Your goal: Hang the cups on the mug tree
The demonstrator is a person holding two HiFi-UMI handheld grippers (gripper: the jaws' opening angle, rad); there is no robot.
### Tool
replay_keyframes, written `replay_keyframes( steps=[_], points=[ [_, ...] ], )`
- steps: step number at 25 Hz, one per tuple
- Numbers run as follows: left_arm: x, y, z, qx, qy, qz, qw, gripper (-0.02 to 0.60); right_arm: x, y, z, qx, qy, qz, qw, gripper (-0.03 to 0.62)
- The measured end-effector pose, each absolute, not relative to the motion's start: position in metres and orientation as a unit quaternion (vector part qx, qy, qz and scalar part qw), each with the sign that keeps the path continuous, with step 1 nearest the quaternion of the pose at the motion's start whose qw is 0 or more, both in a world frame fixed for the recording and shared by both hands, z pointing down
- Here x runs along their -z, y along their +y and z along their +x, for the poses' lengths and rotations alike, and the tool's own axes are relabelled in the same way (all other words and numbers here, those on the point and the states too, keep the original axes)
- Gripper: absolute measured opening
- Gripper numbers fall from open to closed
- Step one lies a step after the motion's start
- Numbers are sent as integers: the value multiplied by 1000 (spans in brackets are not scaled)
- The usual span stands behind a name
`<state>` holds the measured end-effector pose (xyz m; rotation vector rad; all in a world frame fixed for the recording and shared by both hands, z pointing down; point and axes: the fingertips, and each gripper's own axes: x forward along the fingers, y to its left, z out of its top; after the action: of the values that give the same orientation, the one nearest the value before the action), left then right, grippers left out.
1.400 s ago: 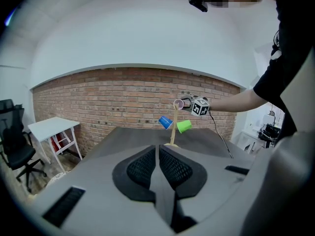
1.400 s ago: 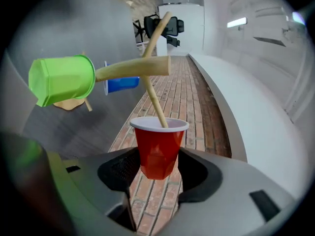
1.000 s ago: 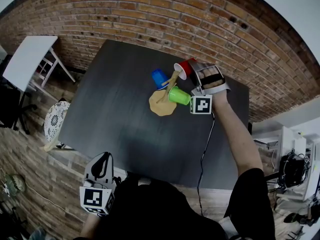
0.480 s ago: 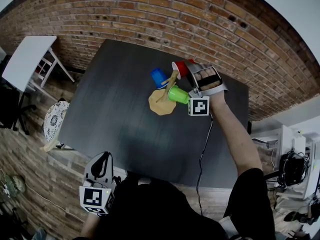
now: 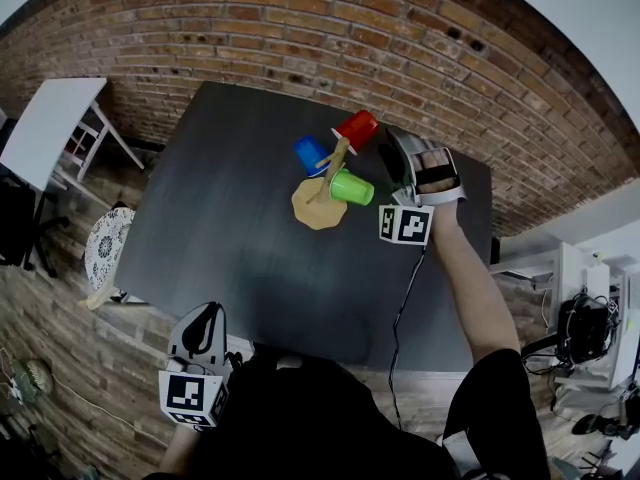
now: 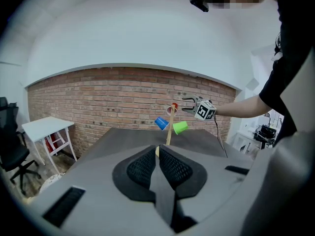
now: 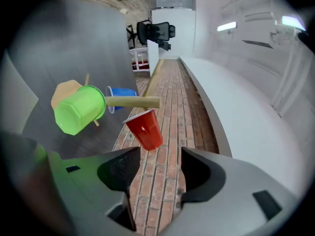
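Note:
The wooden mug tree (image 5: 330, 168) stands on its round base (image 5: 316, 206) at the far middle of the dark table (image 5: 220, 228). A red cup (image 5: 357, 128) hangs at its top, a blue cup (image 5: 310, 154) on the left and a green cup (image 5: 350, 187) on the right. My right gripper (image 5: 392, 153) is just right of the tree, open and empty. In the right gripper view the red cup (image 7: 145, 128) hangs from the wooden stem (image 7: 130, 101) just beyond the jaws of the right gripper (image 7: 160, 156). My left gripper (image 5: 205, 333) is shut and empty at the table's near edge.
A brick wall (image 5: 300, 38) runs behind the table. A small white table (image 5: 50, 118) and chairs stand at the left on the wood floor. The right gripper's cable (image 5: 403, 298) trails over the table's right side.
My right gripper has let go of the red cup and drawn back to the right. The red cup now hangs free at the tree's top. The left gripper has not moved.

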<state>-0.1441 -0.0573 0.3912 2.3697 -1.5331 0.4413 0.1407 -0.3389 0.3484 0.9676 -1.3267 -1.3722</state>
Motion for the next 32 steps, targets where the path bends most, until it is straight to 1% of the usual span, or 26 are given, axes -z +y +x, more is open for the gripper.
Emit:
replay_keyframes(
  steps=[2,5,7,10,11,12,14,16,18,20,23,28,32],
  points=[
    [-391,-58,-139,-153,-525,825,140,34,-332,-328,155,534,-560,440,456,264],
    [-391,-59,-132,-153,-516,832,138,34,-307,-304,176,465,-603,510,400,264],
    [-391,-60,-128,-155,-508,837,136,34,-298,-284,186,390,-649,550,353,264],
    [-390,-64,-117,-156,-492,846,131,34,-305,-253,195,233,-728,583,274,263],
    [-389,-66,-112,-155,-487,850,128,34,-310,-241,195,181,-752,584,246,251],
    [-388,-67,-107,-155,-481,854,126,34,-316,-227,193,132,-775,579,217,224],
    [-387,-68,-97,-153,-469,861,124,34,-328,-199,182,38,-818,555,146,94],
    [-387,-69,-89,-151,-460,866,126,34,-338,-173,163,-59,-848,523,58,61],
    [-388,-70,-82,-148,-450,871,129,34,-344,-153,146,-140,-854,500,-25,42],
    [-388,-71,-76,-147,-443,875,128,34,-347,-139,132,-190,-849,487,-77,38],
    [-386,-71,-71,-144,-441,877,126,34,-348,-122,113,-219,-846,477,-96,38],
    [-387,-68,-74,-138,-447,872,143,34,-350,-97,84,-219,-859,459,-63,38],
    [-390,-66,-78,-139,-451,869,149,34,-342,-94,78,-192,-868,456,-51,38]
  ],
)
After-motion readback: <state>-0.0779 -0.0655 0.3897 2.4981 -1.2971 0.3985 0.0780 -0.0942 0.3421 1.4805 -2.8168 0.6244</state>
